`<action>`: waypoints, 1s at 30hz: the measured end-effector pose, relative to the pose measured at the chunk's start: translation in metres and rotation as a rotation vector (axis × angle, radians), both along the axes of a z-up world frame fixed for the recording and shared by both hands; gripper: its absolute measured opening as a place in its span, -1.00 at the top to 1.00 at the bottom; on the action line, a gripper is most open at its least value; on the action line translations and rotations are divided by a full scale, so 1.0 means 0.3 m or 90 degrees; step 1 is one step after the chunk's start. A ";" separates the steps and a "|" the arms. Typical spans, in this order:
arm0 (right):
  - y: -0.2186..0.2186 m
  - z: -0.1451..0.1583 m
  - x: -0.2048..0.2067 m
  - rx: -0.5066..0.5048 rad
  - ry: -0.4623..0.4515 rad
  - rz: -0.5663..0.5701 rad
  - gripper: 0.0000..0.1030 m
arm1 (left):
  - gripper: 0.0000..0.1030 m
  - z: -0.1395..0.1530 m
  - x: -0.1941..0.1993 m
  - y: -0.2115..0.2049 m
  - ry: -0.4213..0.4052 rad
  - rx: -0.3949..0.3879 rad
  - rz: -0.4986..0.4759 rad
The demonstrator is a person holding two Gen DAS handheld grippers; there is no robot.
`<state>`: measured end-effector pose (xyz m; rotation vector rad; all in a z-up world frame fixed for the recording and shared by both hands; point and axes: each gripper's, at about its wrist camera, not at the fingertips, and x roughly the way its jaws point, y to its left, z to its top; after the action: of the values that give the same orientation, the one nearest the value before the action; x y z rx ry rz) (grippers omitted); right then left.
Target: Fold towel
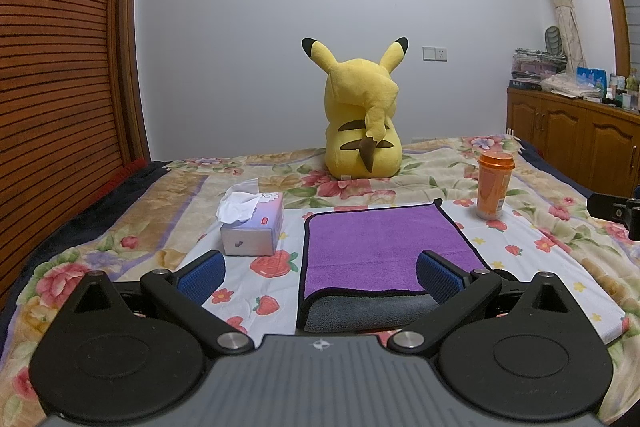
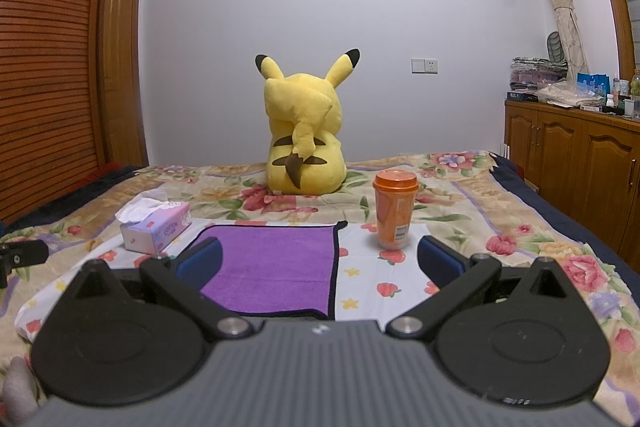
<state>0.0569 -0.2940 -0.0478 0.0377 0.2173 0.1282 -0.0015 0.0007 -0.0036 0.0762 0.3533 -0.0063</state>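
**Towel Folded Once, More May Be Left**

On the bed (image 1: 540,255), a tissue box (image 1: 252,227) is seen at the left. Next, the purple towel (image 1: 380,251) is laid flat, already doubled over, judged one fold done. An orange cup (image 1: 494,187) stands just right. Both the left tongs (image 1: 320,277) and right tongs (image 2: 320,261) are held wide, with nothing gripped.

Left gripper (image 1: 320,277) hides the towel's (image 1: 376,247) near edge.

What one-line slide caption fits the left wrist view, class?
Open left gripper poised over purple towel on floral bed, tissue box and orange cup alongside.
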 end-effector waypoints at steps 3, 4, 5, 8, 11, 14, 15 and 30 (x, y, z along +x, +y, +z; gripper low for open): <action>0.000 0.000 0.000 0.000 0.001 0.000 -1.00 | -1.00 0.000 0.000 0.000 0.000 0.000 0.000; 0.000 0.000 0.000 0.000 0.000 0.000 -1.00 | -1.00 0.000 0.000 -0.001 0.000 0.000 0.000; -0.001 0.000 0.000 0.000 0.000 0.000 -1.00 | -1.00 0.000 0.000 -0.001 0.000 0.001 0.000; -0.001 0.002 0.000 0.000 0.000 0.000 -1.00 | -1.00 0.000 0.000 -0.001 0.000 0.001 0.000; 0.000 0.005 0.001 0.000 0.001 0.000 -1.00 | -1.00 0.000 0.000 -0.001 0.000 0.000 0.000; 0.000 0.007 0.001 0.000 0.001 0.000 -1.00 | -1.00 -0.011 0.013 0.014 0.004 0.001 0.000; 0.002 0.001 0.002 -0.001 0.001 0.000 -1.00 | -1.00 -0.013 0.014 0.016 0.006 0.001 -0.001; 0.012 -0.028 0.024 -0.015 0.027 0.004 -1.00 | -1.00 -0.031 0.061 0.001 0.072 0.016 -0.011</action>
<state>0.0640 -0.2903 -0.0561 0.0164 0.2617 0.1310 0.0168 0.0011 -0.0128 0.1044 0.4651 -0.0230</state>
